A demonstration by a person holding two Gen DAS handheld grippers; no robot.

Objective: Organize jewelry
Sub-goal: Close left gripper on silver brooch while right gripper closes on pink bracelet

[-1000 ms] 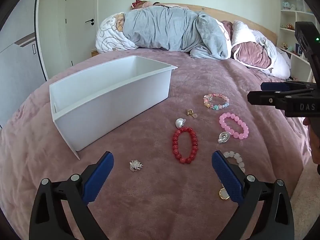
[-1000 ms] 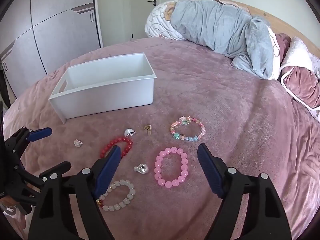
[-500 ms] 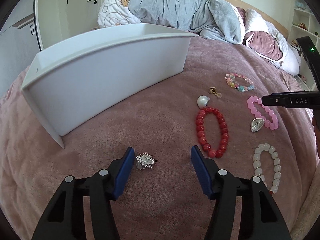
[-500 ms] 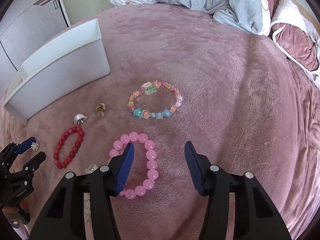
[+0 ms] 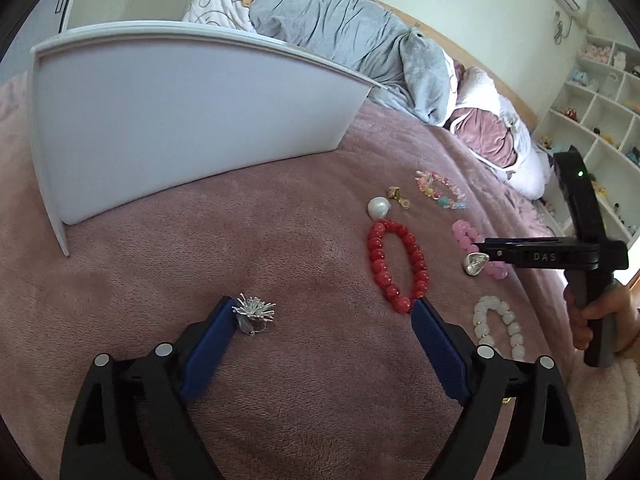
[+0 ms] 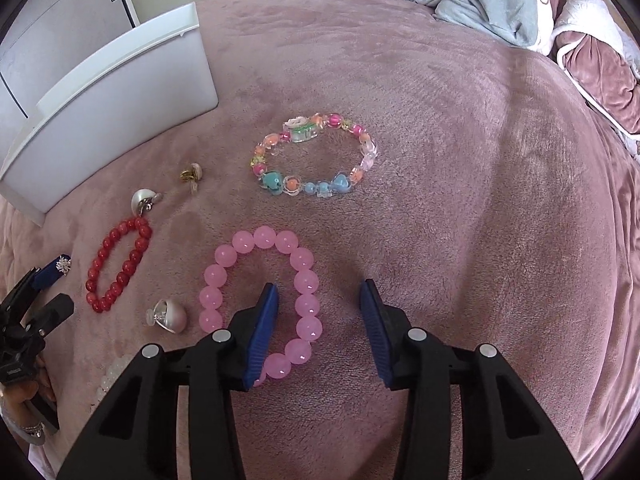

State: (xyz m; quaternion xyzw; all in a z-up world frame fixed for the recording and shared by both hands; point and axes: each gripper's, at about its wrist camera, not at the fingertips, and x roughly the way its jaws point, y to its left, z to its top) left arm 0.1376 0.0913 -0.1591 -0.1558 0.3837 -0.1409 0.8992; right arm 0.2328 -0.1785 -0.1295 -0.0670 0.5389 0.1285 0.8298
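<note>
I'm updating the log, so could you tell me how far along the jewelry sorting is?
Nothing looks sorted: all visible pieces lie on the bed beside the white bin. In hand: the open left gripper reaches the silver brooch; the open right gripper straddles the pink bracelet. Everything remains.

Jewelry spread on the bed [image 5: 200, 248] in front of you, beside the bin [image 5: 172, 120].
Your left gripper [image 5: 322, 334] has the spiky brooch [image 5: 255, 310] at its left finger; your right gripper [image 6: 318, 312] straddles one side of the bead bracelet [image 6: 298, 280], charm bracelet [image 6: 316, 156] beyond it.

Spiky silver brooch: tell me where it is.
In the left wrist view the brooch lies on the pink blanket against the left gripper's left fingertip, left of the red bracelet.
</note>
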